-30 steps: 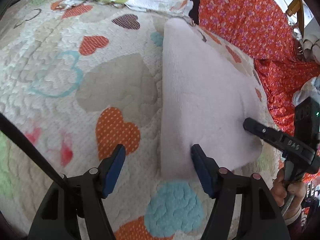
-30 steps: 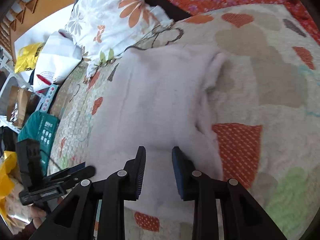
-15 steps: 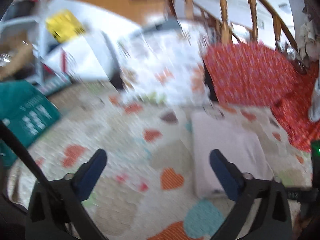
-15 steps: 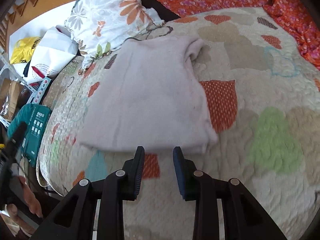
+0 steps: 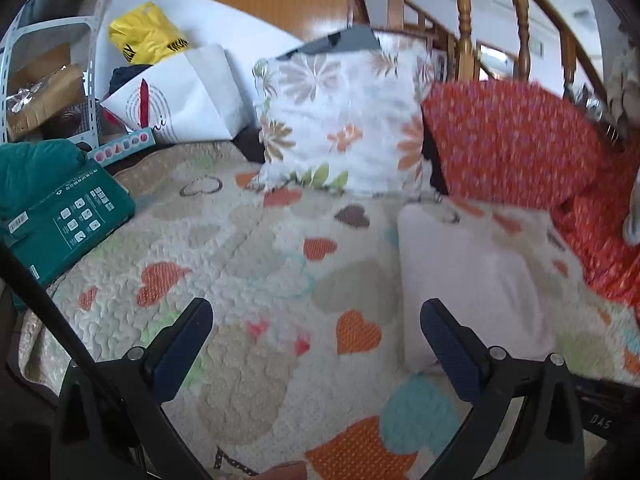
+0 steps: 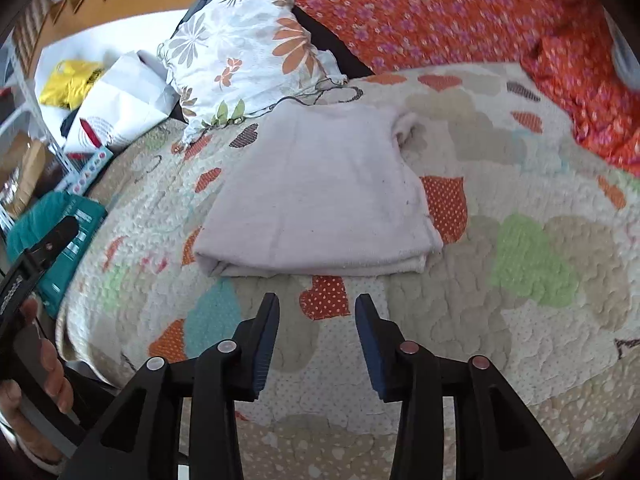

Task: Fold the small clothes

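A pale pink garment (image 6: 324, 196) lies folded flat on the heart-patterned quilt (image 6: 520, 320). In the left wrist view it (image 5: 468, 284) lies ahead and to the right. My left gripper (image 5: 316, 320) is open wide and empty, held above the quilt to the left of the garment. My right gripper (image 6: 316, 308) is open and empty, held back from the garment's near folded edge. The left gripper also shows at the left edge of the right wrist view (image 6: 44, 248), held in a hand.
A floral pillow (image 5: 344, 120) and an orange flowered cushion (image 5: 508, 140) stand at the far side. A teal box (image 5: 68, 216) lies at the quilt's left edge. White and yellow bags (image 5: 176, 92) and wooden stair rails (image 5: 464, 20) stand behind.
Both grippers have pulled back and up from the garment. The right gripper has opened wider. The garment now lies folded and untouched.
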Demonstrator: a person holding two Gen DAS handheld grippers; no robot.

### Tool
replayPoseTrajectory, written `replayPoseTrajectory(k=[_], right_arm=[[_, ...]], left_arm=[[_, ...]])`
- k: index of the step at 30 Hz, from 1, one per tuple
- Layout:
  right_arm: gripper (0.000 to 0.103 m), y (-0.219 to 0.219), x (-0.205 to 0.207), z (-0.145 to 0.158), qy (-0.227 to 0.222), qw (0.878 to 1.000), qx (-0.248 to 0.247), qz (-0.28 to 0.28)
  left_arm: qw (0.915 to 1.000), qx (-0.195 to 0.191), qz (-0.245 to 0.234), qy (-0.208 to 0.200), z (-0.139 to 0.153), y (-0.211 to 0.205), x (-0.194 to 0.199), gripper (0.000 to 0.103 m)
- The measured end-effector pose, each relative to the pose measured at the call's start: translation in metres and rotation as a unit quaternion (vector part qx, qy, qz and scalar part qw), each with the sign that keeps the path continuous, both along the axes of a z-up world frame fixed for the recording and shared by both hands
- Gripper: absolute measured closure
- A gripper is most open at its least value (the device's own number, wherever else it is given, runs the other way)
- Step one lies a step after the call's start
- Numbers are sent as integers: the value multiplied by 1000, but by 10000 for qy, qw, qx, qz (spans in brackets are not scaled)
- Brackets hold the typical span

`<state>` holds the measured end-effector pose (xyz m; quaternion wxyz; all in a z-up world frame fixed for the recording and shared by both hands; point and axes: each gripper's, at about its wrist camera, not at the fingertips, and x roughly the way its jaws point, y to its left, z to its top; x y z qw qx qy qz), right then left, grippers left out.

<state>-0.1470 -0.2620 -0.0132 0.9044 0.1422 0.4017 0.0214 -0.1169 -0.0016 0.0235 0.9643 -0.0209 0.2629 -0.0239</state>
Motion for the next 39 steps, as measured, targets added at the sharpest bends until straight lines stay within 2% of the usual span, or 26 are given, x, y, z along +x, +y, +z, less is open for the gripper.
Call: replayPoseTrajectory(k=[3,10,17,26,33,39], right_arm=[[56,4,3,0,-13,9997,-233,9],[53,1,9,-5,78,9992,-376,-94],[49,-5,12,-9,128,9989,-387,-219],[47,0,17,-13,184,9976,-648,-164],[44,7,20,-17,219,9952,-945,-109],[43,7,22,-19,254,9948,-984,-94]], left_arm=[[9998,145,-8,124,-7,-5,2,0],[9974,413,-171,569,-26,-19,11,0],[9932,385,-314,1053,-42,-25,20,0],[9862,341,-422,1563,-59,-28,29,0],[9832,362,-367,1749,-67,-27,33,0],[9798,358,-377,1930,-75,-27,37,0]])
